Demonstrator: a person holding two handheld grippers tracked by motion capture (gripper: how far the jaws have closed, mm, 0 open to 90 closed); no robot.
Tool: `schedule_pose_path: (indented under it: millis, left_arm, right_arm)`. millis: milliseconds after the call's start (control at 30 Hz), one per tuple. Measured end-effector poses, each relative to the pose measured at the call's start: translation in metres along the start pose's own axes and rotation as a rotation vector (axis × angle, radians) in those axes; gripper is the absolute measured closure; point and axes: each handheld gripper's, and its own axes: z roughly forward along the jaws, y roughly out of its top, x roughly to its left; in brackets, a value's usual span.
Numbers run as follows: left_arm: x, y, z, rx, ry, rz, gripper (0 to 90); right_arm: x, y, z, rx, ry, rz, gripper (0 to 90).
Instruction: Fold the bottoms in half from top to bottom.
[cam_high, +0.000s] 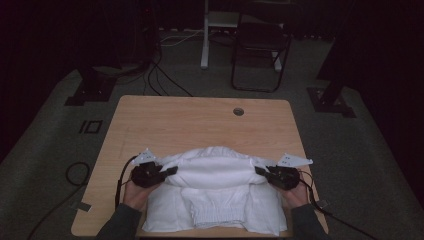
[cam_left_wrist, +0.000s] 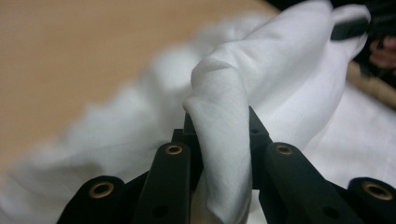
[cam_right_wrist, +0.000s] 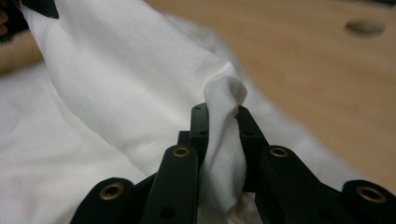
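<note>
Garment: a white garment (cam_high: 212, 192) lies on the near half of the tabletop (cam_high: 200, 120), a ribbed band facing the person.
Left gripper (cam_high: 170, 172): fingers (cam_left_wrist: 170, 161) clamped on a bunched fold at the cloth's left edge.
Right gripper (cam_high: 261, 171): fingers (cam_right_wrist: 180, 161) pinched shut on the matching fold at the right edge.
Why held so: gripping both side edges level keeps the raised fold taut between them, likely so it can be folded evenly.
Judged step: a fold across the garment, midway.
</note>
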Motion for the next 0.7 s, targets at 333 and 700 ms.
schedule_pose_path:
  millis: [333,700]
  left_arm:
    - [0.004,-0.022,0.034,0.129,0.102,0.031,78.6]
    - [0.025,0.004,0.061,0.106,0.242,0.059,78.4]
  right_arm:
    - [0.012,-0.034,0.032,0.160,-0.010,-0.008,81.5]
    - [-0.006,-0.019,0.058,0.160,-0.074,-0.010,80.8]
